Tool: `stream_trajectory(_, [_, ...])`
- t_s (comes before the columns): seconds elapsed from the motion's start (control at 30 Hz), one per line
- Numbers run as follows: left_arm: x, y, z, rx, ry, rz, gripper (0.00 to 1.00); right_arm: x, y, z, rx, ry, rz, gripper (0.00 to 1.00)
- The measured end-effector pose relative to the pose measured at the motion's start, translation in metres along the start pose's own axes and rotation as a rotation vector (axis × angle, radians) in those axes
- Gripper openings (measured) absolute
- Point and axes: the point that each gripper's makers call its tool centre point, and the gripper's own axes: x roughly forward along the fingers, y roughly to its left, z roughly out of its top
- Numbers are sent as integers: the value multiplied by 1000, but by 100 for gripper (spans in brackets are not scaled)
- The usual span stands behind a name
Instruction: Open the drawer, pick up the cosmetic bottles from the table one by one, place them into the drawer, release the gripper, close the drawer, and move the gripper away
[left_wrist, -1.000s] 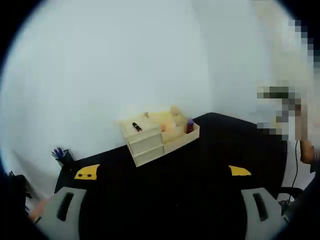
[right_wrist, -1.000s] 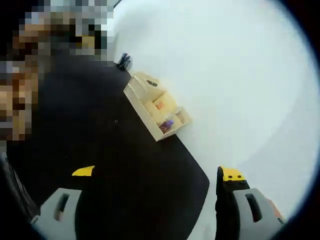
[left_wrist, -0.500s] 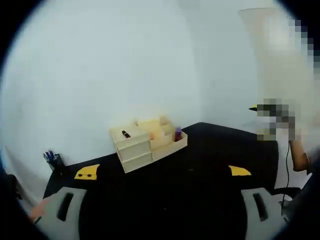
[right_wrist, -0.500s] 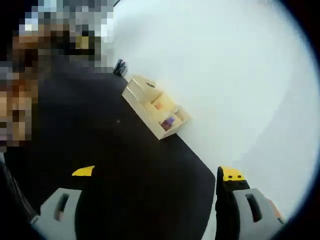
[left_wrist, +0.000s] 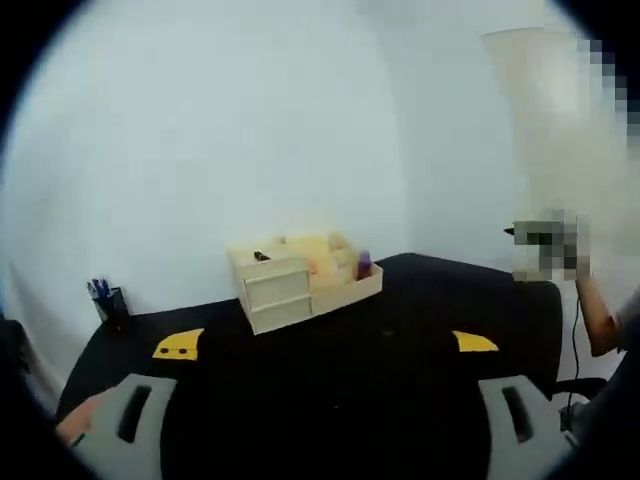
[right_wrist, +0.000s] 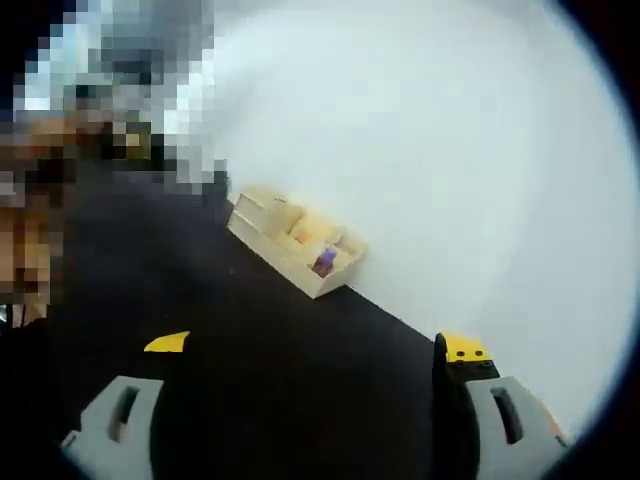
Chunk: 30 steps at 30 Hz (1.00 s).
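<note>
A pale wooden organiser (left_wrist: 300, 282) (right_wrist: 290, 240) stands at the far side of the black table (left_wrist: 400, 320) (right_wrist: 250, 330), against the white wall. Its two drawers (left_wrist: 278, 300) face me in the left gripper view and look shut. A small dark item (left_wrist: 262, 256) lies on top of the drawer block. A purple bottle (left_wrist: 364, 265) (right_wrist: 325, 261) and orange items (left_wrist: 313, 265) stand in the open compartments. My left gripper (left_wrist: 325, 345) is open, well short of the organiser, with nothing between its jaws. My right gripper (right_wrist: 315, 348) is open too, far from it.
A dark pen cup (left_wrist: 108, 300) stands at the table's far left. A person's arm (left_wrist: 598, 320) shows at the right edge of the left gripper view. In the right gripper view the table's edge (right_wrist: 400, 318) runs near the right jaw, beside the wall.
Both cameras have tilted and shifted; the organiser sits a little differently in each view. The organiser, its drawers and both grippers' jaws look unchanged.
</note>
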Motion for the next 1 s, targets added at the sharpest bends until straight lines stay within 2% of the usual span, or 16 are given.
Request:
stream_trajectory(0.07, [-1,2,-5,-17,-20,5,92,3,-2,-3,63,-40,8,93])
stream_trajectory(0.17, [0,7,-16,-31,-22,16,93,7,-2,-8,101,-71,17,93])
stream_trajectory(0.4, [3,13,-37,-37,-40,31,96,21,-1,-39,89,-33,3,93])
stream_trajectory(0.57, [6,14,-46,-64,-49,29,96,24,-7,-51,158,-61,-25,93])
stream_trajectory(0.8, [8,13,-61,-61,-53,32,96,27,-2,-57,246,-108,13,93])
stream_trajectory(0.93, [7,13,-69,-73,-51,34,96,29,-2,-59,259,-122,13,93])
stream_trajectory(1.0, [5,15,-69,-47,-59,55,96,29,0,-59,270,-125,19,93])
